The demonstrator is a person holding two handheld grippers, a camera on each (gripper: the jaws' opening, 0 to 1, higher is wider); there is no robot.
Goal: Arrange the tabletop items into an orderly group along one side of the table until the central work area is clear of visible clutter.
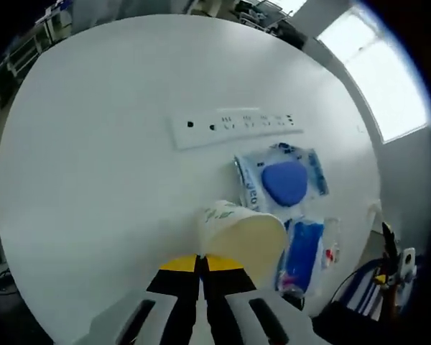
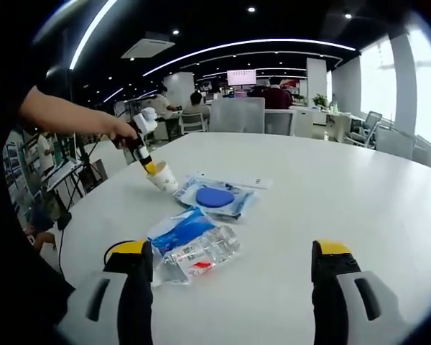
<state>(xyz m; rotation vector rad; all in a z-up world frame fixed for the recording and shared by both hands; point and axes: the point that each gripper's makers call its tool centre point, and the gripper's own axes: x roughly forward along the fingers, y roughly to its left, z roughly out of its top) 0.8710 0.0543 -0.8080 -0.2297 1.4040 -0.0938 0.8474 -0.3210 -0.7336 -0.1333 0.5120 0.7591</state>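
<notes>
My left gripper (image 1: 201,264) is shut on the wall of a white paper cup (image 1: 241,233), which leans on the round white table (image 1: 93,180). From the right gripper view the same cup (image 2: 164,177) hangs tilted under the left gripper (image 2: 145,157), held by a person's hand. Beside the cup lie a clear packet with a blue round pad (image 1: 284,180) (image 2: 215,196) and a blue-and-clear packet (image 1: 305,251) (image 2: 194,241). A white power strip (image 1: 233,123) (image 2: 233,180) lies just beyond them. My right gripper (image 2: 230,250) stands wide open above the table (image 2: 345,187), near the second packet.
The table edge (image 2: 79,230) curves close on the left in the right gripper view, with stands and cables beyond it. Office chairs (image 2: 237,115), desks and seated people fill the room behind. A window (image 1: 381,72) lies past the table.
</notes>
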